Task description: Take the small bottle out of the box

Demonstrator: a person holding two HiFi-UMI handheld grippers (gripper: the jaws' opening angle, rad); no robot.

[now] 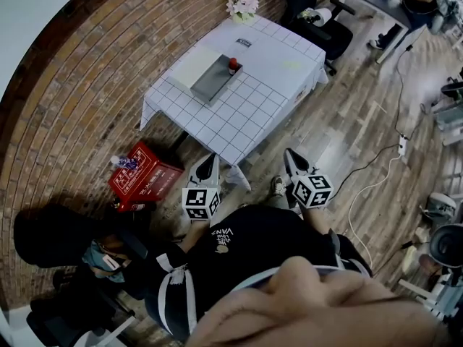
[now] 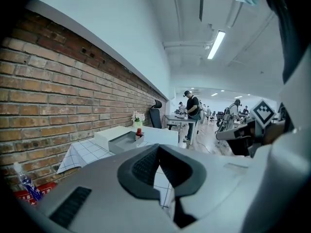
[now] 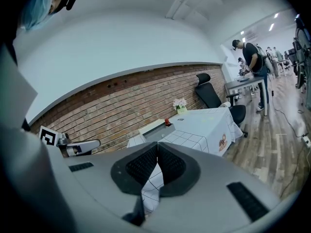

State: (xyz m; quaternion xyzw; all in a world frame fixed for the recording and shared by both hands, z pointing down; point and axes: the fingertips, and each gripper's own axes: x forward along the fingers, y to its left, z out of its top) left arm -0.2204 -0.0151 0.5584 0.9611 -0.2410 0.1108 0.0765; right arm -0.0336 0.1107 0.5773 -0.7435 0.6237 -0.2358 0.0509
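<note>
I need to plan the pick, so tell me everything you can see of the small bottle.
The small bottle stands upright at the far end of the open grey box on the checked table. It shows a red top over a darker body, but it is too small to tell its material or label. Only the box seems to touch it.

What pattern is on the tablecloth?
White with a thin dark grid of squares; the tablecloth shows best in the head view.
</note>
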